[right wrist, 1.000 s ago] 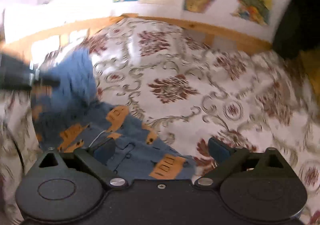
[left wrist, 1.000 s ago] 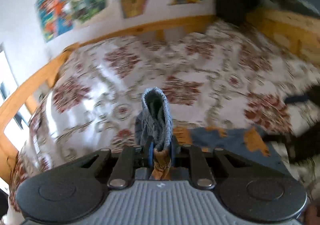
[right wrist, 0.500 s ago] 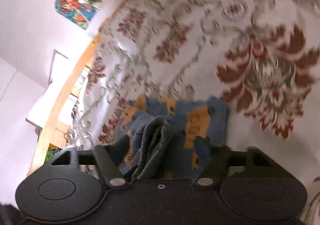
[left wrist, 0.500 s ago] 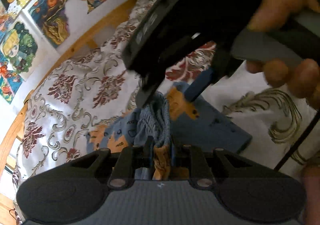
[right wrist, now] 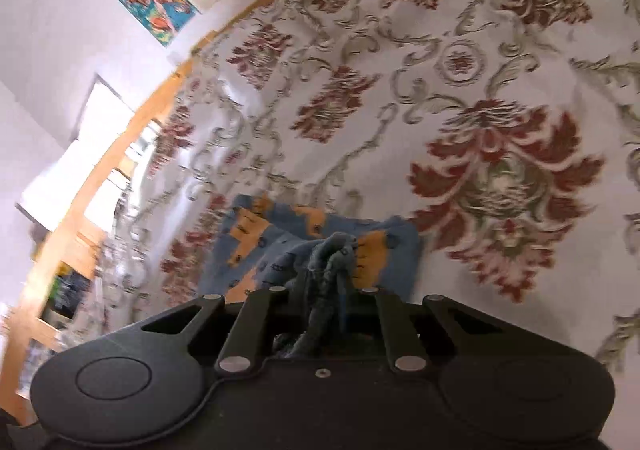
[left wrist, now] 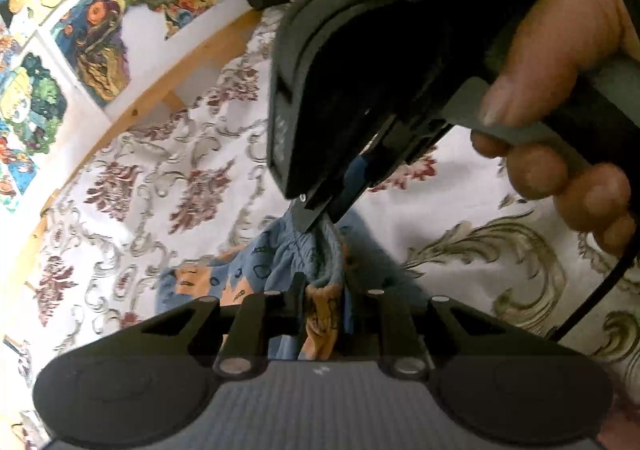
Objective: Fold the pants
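The pants (left wrist: 208, 278) are small, blue with orange patches, and lie on a floral bedspread (left wrist: 132, 177). My left gripper (left wrist: 322, 302) is shut on a bunched fold of the pants. In the left wrist view my right gripper (left wrist: 320, 215), held by a hand (left wrist: 568, 129), hangs just above and pinches the same bunch from the other side. In the right wrist view the pants (right wrist: 280, 242) spread below, and the right gripper (right wrist: 324, 302) is shut on a gathered ridge of blue cloth.
A wooden bed frame (left wrist: 168, 89) runs along the far side of the bedspread (right wrist: 440, 89), with colourful posters (left wrist: 96, 29) on the wall behind. A black cable (left wrist: 600, 282) hangs at the right. Shelves and a window (right wrist: 80, 153) are at the left.
The right gripper swung over to the left one and went from open to shut on the raised fold. Both grippers now hold the same bunch close together.
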A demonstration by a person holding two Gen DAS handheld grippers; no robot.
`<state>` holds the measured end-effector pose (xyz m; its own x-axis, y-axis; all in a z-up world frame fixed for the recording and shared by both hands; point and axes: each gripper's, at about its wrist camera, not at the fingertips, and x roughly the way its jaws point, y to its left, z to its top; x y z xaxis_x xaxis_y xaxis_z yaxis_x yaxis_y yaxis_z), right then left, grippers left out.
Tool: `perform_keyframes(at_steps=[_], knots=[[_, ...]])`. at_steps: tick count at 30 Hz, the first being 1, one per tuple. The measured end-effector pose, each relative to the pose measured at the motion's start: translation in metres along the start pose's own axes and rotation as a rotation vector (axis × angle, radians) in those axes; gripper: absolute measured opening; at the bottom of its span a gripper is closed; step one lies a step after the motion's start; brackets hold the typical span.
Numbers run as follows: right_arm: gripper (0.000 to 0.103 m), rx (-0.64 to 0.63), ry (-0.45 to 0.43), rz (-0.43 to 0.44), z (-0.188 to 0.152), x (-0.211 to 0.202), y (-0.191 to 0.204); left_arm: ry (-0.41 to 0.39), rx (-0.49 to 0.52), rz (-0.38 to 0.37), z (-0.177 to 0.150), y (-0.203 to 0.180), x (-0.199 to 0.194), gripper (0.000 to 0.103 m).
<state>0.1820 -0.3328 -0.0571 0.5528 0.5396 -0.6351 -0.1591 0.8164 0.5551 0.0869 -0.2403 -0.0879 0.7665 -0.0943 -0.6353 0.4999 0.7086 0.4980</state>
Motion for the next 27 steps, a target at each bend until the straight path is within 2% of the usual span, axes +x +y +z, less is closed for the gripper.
perform_keyframes(at_steps=[2, 11, 13, 14, 15, 16, 17, 18, 20, 22, 23, 24, 26, 27], knots=[[0.010, -0.014, 0.012, -0.046, -0.001, 0.003, -0.003, 0.007, -0.009, -0.019, 0.001, -0.005, 0.005, 0.022], [0.003, -0.076, 0.020, -0.156, -0.008, 0.003, -0.002, -0.015, -0.092, -0.101, -0.007, 0.000, 0.012, 0.023], [0.003, -0.071, 0.031, -0.164, -0.008, 0.004, -0.003, -0.027, -0.098, -0.123, -0.011, 0.002, 0.013, 0.026], [0.004, -0.066, 0.038, -0.171, -0.009, 0.006, -0.005, -0.032, -0.108, -0.142, -0.013, 0.005, 0.013, 0.032], [0.007, -0.062, 0.042, -0.181, -0.009, 0.007, -0.007, -0.039, -0.122, -0.164, -0.015, 0.006, 0.012, 0.037], [0.014, -0.060, 0.042, -0.192, -0.009, 0.006, -0.008, -0.047, -0.135, -0.196, -0.017, 0.009, 0.008, 0.045], [0.017, -0.060, 0.035, -0.206, -0.010, 0.005, -0.008, -0.054, -0.141, -0.225, -0.018, 0.013, 0.005, 0.048], [0.022, -0.063, 0.025, -0.218, -0.010, 0.003, -0.008, -0.064, -0.138, -0.260, -0.021, 0.017, -0.002, 0.048], [0.027, -0.078, -0.020, -0.254, -0.012, -0.005, -0.005, -0.063, -0.120, -0.327, -0.025, 0.031, -0.016, 0.048], [0.044, -0.123, -0.069, -0.278, -0.014, -0.015, 0.004, -0.063, -0.139, -0.360, -0.032, 0.056, -0.030, 0.054], [0.051, -0.153, -0.092, -0.284, -0.016, -0.019, 0.010, -0.063, -0.162, -0.372, -0.037, 0.073, -0.035, 0.061], [0.062, -0.195, -0.116, -0.290, -0.020, -0.022, 0.019, -0.064, -0.202, -0.375, -0.043, 0.094, -0.039, 0.068], [0.070, -0.261, -0.145, -0.308, -0.027, -0.022, 0.037, -0.050, -0.299, -0.347, -0.053, 0.131, -0.040, 0.075], [0.077, -0.296, -0.148, -0.318, -0.032, -0.019, 0.047, -0.035, -0.346, -0.317, -0.057, 0.151, -0.034, 0.076]])
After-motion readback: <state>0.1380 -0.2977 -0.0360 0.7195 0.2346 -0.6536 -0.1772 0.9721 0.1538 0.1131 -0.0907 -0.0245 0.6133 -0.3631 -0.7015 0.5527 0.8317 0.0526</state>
